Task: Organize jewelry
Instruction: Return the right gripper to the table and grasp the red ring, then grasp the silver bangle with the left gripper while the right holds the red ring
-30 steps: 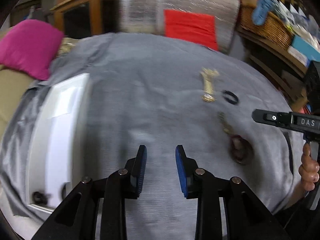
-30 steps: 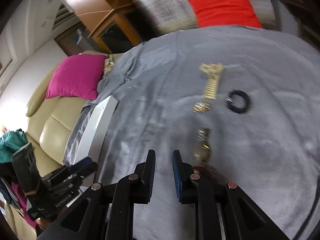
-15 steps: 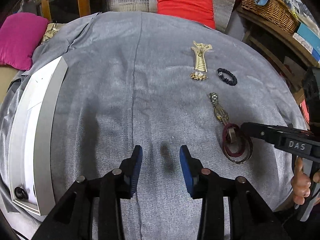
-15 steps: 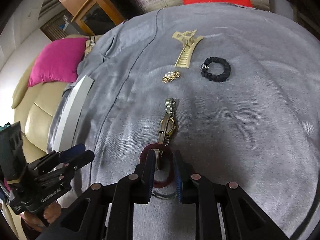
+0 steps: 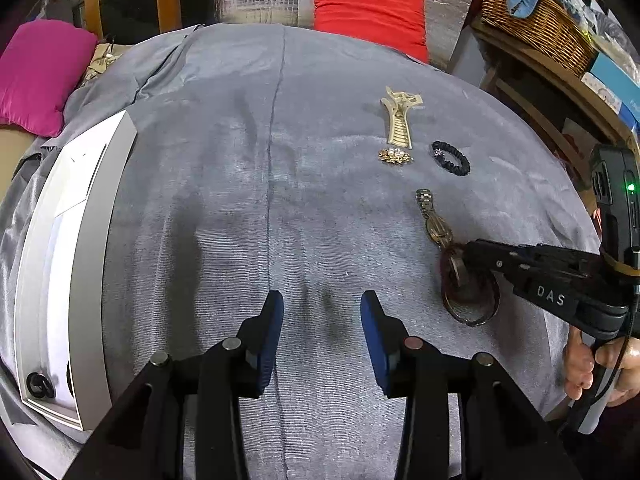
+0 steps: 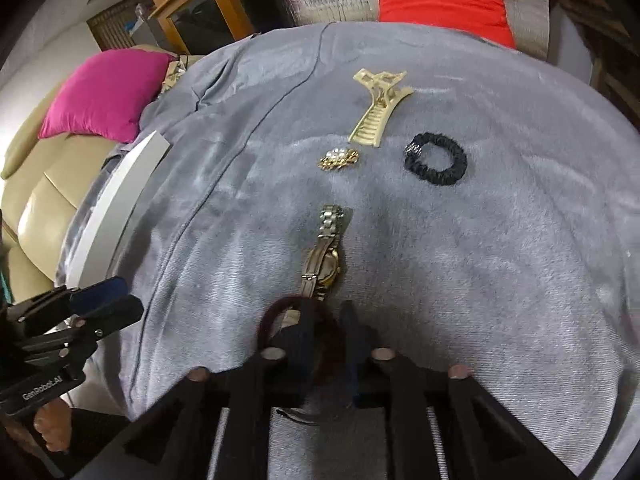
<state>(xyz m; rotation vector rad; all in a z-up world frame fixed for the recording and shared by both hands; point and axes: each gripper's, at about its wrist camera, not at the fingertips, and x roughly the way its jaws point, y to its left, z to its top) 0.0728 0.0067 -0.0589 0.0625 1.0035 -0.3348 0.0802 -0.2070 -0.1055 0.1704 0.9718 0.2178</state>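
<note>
Jewelry lies on a grey cloth: a gold claw clip [image 5: 398,124] [image 6: 376,116], a small gold brooch [image 5: 395,156] [image 6: 338,159], a black scrunchie [image 5: 450,159] [image 6: 436,159] and a gold watch [image 5: 434,220] [image 6: 324,264]. Just below the watch a maroon hair tie [image 5: 450,276] [image 6: 272,314] rests over a thin dark bangle [image 5: 476,316]. My right gripper [image 5: 460,258] [image 6: 328,332] is shut on the maroon hair tie at the cloth. My left gripper [image 5: 322,320] [image 6: 106,304] stands open over bare cloth, with nothing between its fingers.
A white tray [image 5: 92,240] [image 6: 116,208] lies at the cloth's left edge with a small black ring [image 5: 39,384] in its near corner. A magenta cushion [image 5: 36,76], a red cushion [image 5: 368,8] and a wicker basket [image 5: 536,20] ring the cloth.
My right gripper came down onto the maroon hair tie and closed on it. My left gripper opened a little wider and moved slightly away from the white tray.
</note>
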